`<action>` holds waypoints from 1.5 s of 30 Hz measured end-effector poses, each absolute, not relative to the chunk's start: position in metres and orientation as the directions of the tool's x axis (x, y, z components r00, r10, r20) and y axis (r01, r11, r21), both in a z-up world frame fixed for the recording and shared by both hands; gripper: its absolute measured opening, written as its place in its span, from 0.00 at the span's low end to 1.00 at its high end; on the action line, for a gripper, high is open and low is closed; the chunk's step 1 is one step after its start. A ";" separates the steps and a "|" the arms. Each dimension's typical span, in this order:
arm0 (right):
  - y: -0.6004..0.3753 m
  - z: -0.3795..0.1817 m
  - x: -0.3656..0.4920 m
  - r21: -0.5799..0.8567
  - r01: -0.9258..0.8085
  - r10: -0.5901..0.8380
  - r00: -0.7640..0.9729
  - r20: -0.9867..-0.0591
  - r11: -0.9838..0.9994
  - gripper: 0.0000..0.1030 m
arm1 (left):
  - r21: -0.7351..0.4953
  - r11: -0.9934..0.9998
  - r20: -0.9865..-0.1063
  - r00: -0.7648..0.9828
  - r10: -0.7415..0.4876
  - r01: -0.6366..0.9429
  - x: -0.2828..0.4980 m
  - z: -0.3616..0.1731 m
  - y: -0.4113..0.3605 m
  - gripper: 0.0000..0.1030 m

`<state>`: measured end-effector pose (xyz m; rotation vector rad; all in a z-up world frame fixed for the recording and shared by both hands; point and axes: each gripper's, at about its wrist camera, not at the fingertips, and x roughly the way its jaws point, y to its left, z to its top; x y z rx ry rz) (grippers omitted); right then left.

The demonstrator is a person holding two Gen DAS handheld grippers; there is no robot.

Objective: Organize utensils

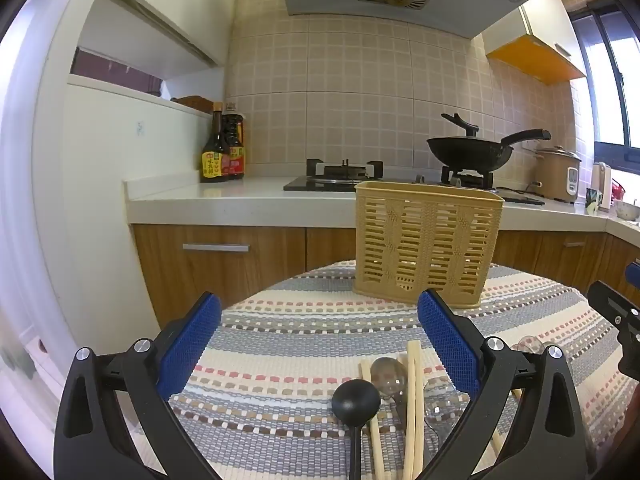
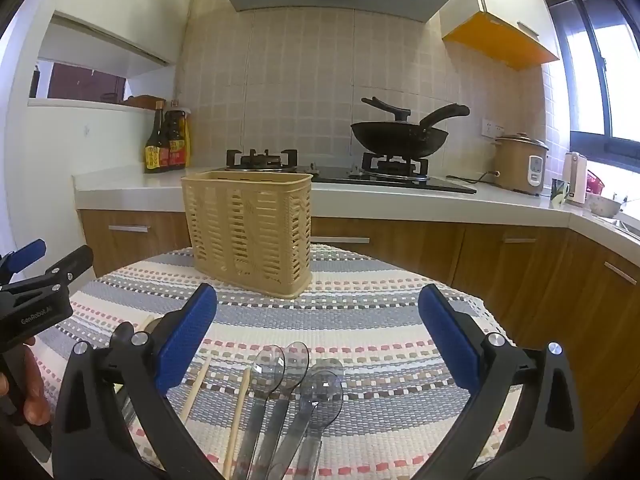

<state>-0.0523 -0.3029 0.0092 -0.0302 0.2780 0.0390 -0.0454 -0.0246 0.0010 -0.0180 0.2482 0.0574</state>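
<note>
Both my hand-held grippers, left [image 1: 320, 340] and right [image 2: 318, 336], are released; the clear spoons [image 2: 298, 376] near the worktop's front edge look light and slippery, so I would grasp their handles.

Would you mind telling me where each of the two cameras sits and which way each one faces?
Left wrist: on the left gripper, facing the basket over the black ladle and chopsticks; its own open fingers show, and the right gripper's edge.
Right wrist: on the right gripper, facing the basket over clear spoons; its open fingers show, and the left gripper with a hand.
Shared: basket, striped cloth, wok.
</note>
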 end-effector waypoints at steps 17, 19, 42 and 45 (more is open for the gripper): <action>-0.302 0.011 -0.057 -0.024 -0.044 0.036 0.961 -0.273 0.999 0.94 | -0.012 0.998 -0.249 0.967 0.054 -0.059 -0.046 0.000 -0.023 0.93; -0.300 0.011 -0.057 -0.026 -0.044 0.036 0.962 -0.272 0.999 0.94 | -0.012 0.998 -0.249 0.967 0.054 -0.058 -0.047 -0.001 -0.023 0.93; -0.297 0.011 -0.059 -0.042 -0.040 0.028 0.965 -0.261 0.998 0.94 | -0.011 0.998 -0.249 0.967 0.054 -0.058 -0.044 0.003 -0.025 0.93; -0.298 0.011 -0.058 -0.044 -0.040 0.027 0.966 -0.259 0.998 0.94 | -0.011 0.998 -0.250 0.967 0.054 -0.058 -0.044 0.003 -0.025 0.93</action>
